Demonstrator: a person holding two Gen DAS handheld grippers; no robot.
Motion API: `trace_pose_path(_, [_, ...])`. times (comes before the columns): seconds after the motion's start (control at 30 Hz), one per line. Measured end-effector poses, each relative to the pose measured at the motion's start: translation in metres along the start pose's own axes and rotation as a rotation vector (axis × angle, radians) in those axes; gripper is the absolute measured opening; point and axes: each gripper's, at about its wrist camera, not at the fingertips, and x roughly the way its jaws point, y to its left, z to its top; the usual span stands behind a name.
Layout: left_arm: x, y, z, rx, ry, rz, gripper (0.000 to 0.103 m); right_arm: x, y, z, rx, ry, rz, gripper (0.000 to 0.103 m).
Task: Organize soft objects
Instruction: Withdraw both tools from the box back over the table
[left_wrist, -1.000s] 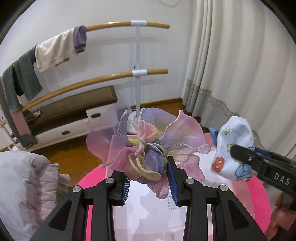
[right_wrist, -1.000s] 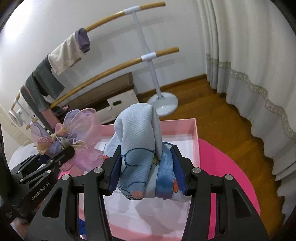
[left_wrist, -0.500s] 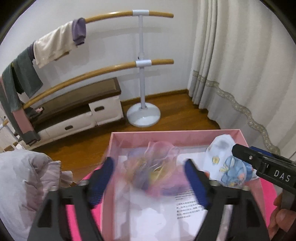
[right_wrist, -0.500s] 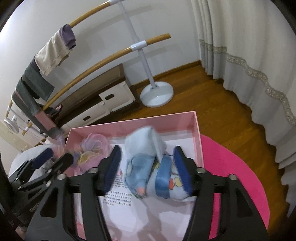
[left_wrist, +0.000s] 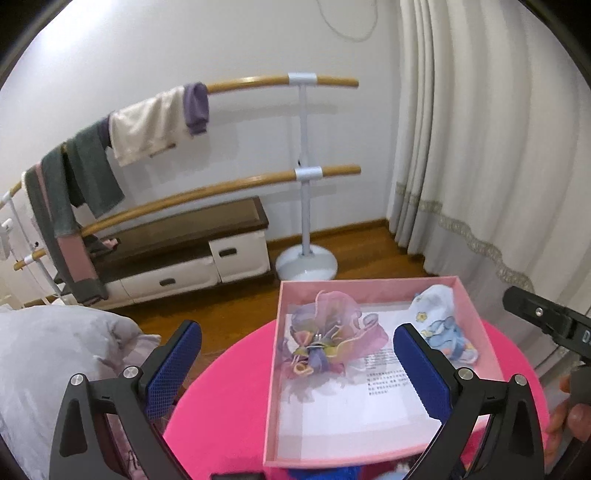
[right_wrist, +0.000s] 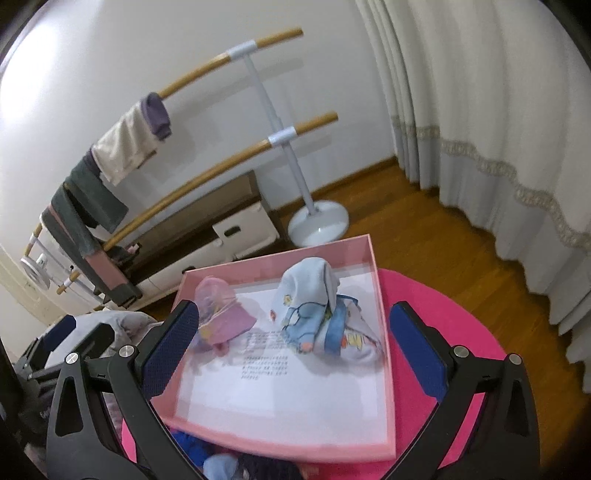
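Pink box (left_wrist: 373, 458) sits on the round pink table (left_wrist: 229, 376), far wall near the table's far edge; low rim all round, open top, so I have free room straight above, and bare paper liner toward me.

Blue printed cloth (right_wrist: 317, 317) lies in the box's right half, close to the right wall. Judged light, limp, humped: I would pinch it at the peak, clear of that wall.

Organza bow (left_wrist: 321, 347) lies in the left half, apart from the cloth. Judged flimsy, snag-prone; the knotted centre is the hold.

My left gripper (left_wrist: 295, 373) and right gripper (right_wrist: 291, 350) have just been opening; jaws wide, nothing between the pads.
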Motion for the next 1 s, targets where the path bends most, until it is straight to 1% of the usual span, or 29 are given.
trace_pose_path(0.03, [-0.008, 0.000, 0.000, -0.006, -0.025, -0.006, 0.103, -0.013, 0.003, -0.004, -0.008, -0.021, 0.000, 0.103])
trace_pose_path(0.1, [-0.033, 0.000, -0.014, -0.011, -0.054, -0.023, 0.103, -0.042, 0.010, -0.015, -0.028, -0.064, -0.004, 0.103])
trace_pose_path(0.2, [-0.053, 0.000, -0.021, -0.015, -0.099, -0.042, 0.103, -0.081, 0.020, -0.033, -0.059, -0.122, -0.020, 0.103])
trace_pose_path(0.27, [-0.070, 0.010, -0.030, -0.017, -0.132, -0.041, 0.103, -0.104, 0.025, -0.043, -0.076, -0.157, -0.035, 0.103])
trace_pose_path(0.33, [-0.068, 0.008, -0.032, -0.021, -0.159, -0.040, 0.103, -0.123, 0.031, -0.055, -0.091, -0.183, -0.048, 0.103])
trace_pose_path(0.4, [-0.075, 0.011, -0.045, -0.029, -0.182, -0.031, 0.103, -0.144, 0.038, -0.070, -0.110, -0.211, -0.067, 0.103])
trace_pose_path(0.47, [-0.084, 0.015, -0.069, -0.031, -0.197, -0.026, 0.103, -0.160, 0.045, -0.082, -0.131, -0.229, -0.087, 0.103])
trace_pose_path(0.5, [-0.086, 0.014, -0.076, -0.031, -0.205, -0.020, 0.103, -0.167, 0.049, -0.088, -0.146, -0.239, -0.100, 0.103])
trace_pose_path(0.57, [-0.102, 0.022, -0.101, -0.037, -0.218, -0.009, 0.103, -0.178, 0.055, -0.100, -0.172, -0.252, -0.128, 0.103])
trace_pose_path(0.7, [-0.117, 0.019, -0.135, -0.045, -0.227, -0.009, 0.103, -0.200, 0.063, -0.122, -0.195, -0.276, -0.140, 0.103])
trace_pose_path(0.73, [-0.124, 0.016, -0.146, -0.046, -0.227, -0.005, 0.103, -0.206, 0.066, -0.127, -0.201, -0.283, -0.144, 0.103])
trace_pose_path(0.77, [-0.144, 0.017, -0.168, -0.047, -0.227, -0.002, 0.103, -0.209, 0.068, -0.131, -0.206, -0.287, -0.149, 0.103])
trace_pose_path(0.8, [-0.152, 0.017, -0.177, -0.047, -0.225, -0.003, 0.103, -0.212, 0.071, -0.134, -0.209, -0.288, -0.153, 0.103])
trace_pose_path(0.87, [-0.168, 0.014, -0.190, -0.048, -0.219, -0.004, 0.103, -0.218, 0.074, -0.141, -0.211, -0.290, -0.147, 0.103])
trace_pose_path(0.9, [-0.187, 0.012, -0.194, -0.049, -0.219, -0.002, 0.103, -0.220, 0.074, -0.145, -0.211, -0.290, -0.144, 0.103])
trace_pose_path(0.97, [-0.208, 0.014, -0.201, -0.050, -0.219, -0.006, 0.103, -0.226, 0.076, -0.152, -0.213, -0.293, -0.139, 0.103])
trace_pose_path(1.0, [-0.213, 0.013, -0.205, -0.049, -0.221, -0.006, 0.103, -0.227, 0.076, -0.155, -0.215, -0.295, -0.136, 0.103])
